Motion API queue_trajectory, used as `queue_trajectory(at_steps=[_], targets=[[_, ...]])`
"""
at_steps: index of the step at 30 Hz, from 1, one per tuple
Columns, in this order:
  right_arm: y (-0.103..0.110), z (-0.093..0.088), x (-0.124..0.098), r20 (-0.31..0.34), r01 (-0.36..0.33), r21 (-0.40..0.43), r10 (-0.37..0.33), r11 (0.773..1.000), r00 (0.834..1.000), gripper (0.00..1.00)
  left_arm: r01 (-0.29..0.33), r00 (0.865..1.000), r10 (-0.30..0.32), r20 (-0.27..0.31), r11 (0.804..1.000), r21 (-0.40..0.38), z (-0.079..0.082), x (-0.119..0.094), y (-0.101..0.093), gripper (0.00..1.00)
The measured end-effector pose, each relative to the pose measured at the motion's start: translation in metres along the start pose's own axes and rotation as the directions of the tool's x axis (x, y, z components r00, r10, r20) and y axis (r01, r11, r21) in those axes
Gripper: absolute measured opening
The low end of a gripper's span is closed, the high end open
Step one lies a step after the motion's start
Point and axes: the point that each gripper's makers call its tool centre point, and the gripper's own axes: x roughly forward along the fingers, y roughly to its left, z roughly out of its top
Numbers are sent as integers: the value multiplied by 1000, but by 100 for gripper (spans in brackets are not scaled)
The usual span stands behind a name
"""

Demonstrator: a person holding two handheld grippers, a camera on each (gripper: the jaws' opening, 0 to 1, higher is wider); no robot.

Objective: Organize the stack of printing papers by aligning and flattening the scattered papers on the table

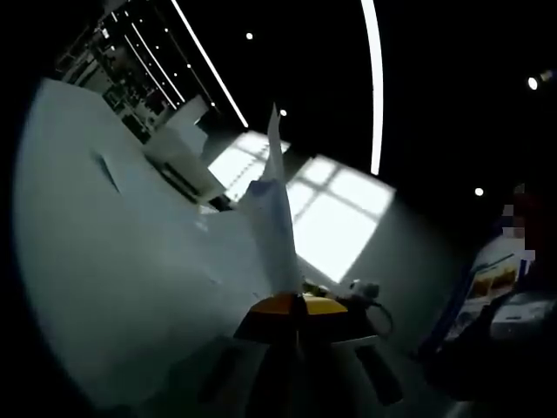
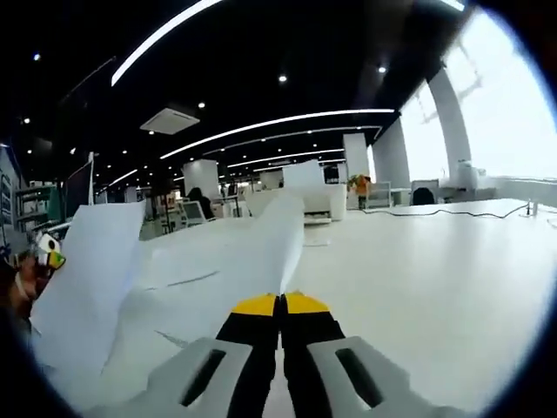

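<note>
In the left gripper view, the left gripper [image 1: 298, 300], jaws pressed together, pinches thin white paper sheets [image 1: 271, 222] rising toward 12 o'clock over the white table [image 1: 104, 261]. In the right gripper view, the right gripper [image 2: 280, 300] likewise clamps curling white paper [image 2: 261, 248], sheets spreading toward 9 o'clock.

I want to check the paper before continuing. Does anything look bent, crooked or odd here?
Yes. The sheets are lifted off the table, not flat. The right gripper pinches an edge that curls upward, and the left gripper holds a sheet standing on edge.
</note>
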Motion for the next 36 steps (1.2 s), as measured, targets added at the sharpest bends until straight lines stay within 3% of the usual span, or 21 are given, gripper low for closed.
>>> queue_trajectory(at_steps=[8,13,21,36], targets=[[3,22,-11,55,-10,5,10,1000,998,0,-1,1000,1,0,1000,0,0,0,0,6],[17,44,-21,113,-47,38,43,998,993,0,-2,1000,2,0,1000,0,0,0,1,6],[43,75,-37,176,-86,5,84,996,981,0,-2,1000,2,0,1000,-1,0,0,1,6],[76,113,-56,247,-146,-28,149,989,958,0,-2,1000,2,0,1000,-1,-1,1,-1,6]])
